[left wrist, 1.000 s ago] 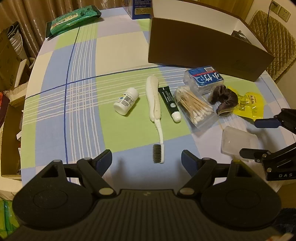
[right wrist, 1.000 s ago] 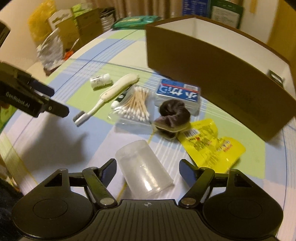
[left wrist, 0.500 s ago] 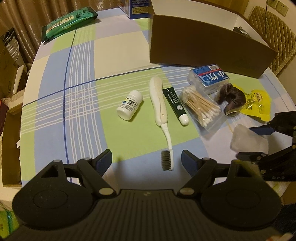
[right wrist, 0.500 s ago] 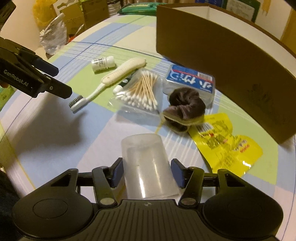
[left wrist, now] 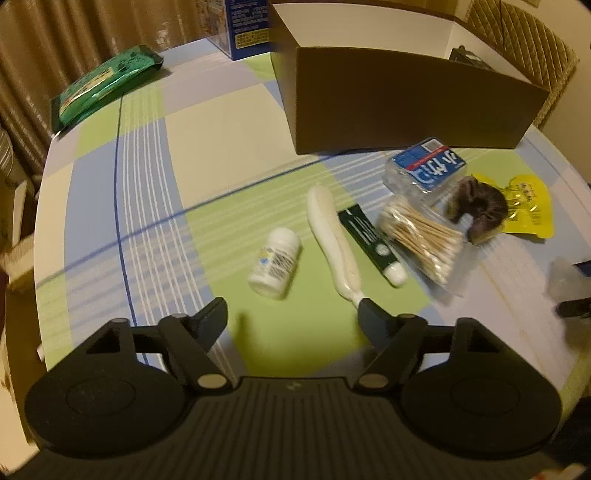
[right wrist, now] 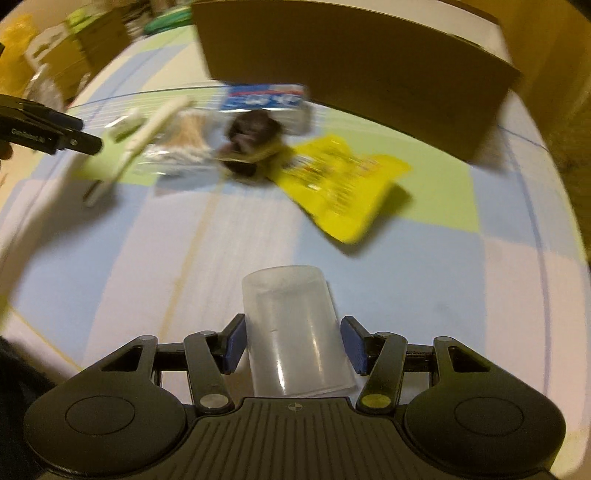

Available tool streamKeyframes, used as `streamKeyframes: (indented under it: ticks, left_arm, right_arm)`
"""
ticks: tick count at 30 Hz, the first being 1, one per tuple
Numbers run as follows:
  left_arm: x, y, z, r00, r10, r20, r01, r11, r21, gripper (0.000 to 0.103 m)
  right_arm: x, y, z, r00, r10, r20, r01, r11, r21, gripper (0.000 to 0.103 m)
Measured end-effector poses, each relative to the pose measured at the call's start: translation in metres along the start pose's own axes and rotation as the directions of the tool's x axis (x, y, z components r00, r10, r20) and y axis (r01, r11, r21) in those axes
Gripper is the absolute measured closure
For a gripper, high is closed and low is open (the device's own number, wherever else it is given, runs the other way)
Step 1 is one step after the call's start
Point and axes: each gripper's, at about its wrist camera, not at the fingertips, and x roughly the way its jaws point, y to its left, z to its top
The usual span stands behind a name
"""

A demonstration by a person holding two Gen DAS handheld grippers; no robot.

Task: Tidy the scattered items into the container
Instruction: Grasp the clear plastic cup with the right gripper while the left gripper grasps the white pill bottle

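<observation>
My right gripper (right wrist: 293, 345) is shut on a clear plastic cup (right wrist: 291, 332), held above the checked tablecloth. My left gripper (left wrist: 293, 314) is open and empty, over the near end of a white toothbrush (left wrist: 334, 240). Beside the toothbrush lie a white pill bottle (left wrist: 275, 262), a dark green tube (left wrist: 371, 240), a bag of cotton swabs (left wrist: 421, 236), a blue-labelled packet (left wrist: 424, 170), a brown scrunchie (left wrist: 480, 206) and a yellow sachet (left wrist: 528, 206). The brown cardboard box (left wrist: 406, 103) stands open behind them. It also shows in the right wrist view (right wrist: 351, 55).
A green packet (left wrist: 103, 81) lies at the table's far left edge. A blue carton (left wrist: 247, 26) stands behind the box. A wicker chair (left wrist: 524, 33) is at the far right. The table edge curves close on the left and right.
My right gripper closed on the clear cup, lifted it and swung right. My left gripper moved forward over the toothbrush's brush end, still open.
</observation>
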Motion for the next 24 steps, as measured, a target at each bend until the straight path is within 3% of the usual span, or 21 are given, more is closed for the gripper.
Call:
streamKeyframes:
  ticks: [9,14,19,24]
  left_arm:
    - [0.031,0.015,0.020,0.999,-0.025,-0.022,0.027,0.997,0.069,0.052]
    - [0.042,0.018,0.026,0.998,-0.045,-0.040,0.048,0.996,0.075,0.066]
    - [0.047,0.020,0.026,0.997,-0.072,-0.039,0.074,0.996,0.051,0.080]
    - [0.044,0.020,0.021,0.997,-0.063,-0.034,0.063,0.998,0.017,0.081]
  right_arm:
    - [-0.009,-0.040,-0.015,0.990,-0.141,0.005,0.136,0.965,0.222,0.051]
    - [-0.014,-0.060,-0.014,0.985,-0.169,0.020,0.153,0.931,0.332,0.051]
    - [-0.013,-0.065,-0.010,0.981,-0.190,0.031,0.165,0.915,0.367,0.051]
    - [-0.009,-0.062,-0.002,0.981,-0.190,0.033,0.166,0.920,0.354,0.051]
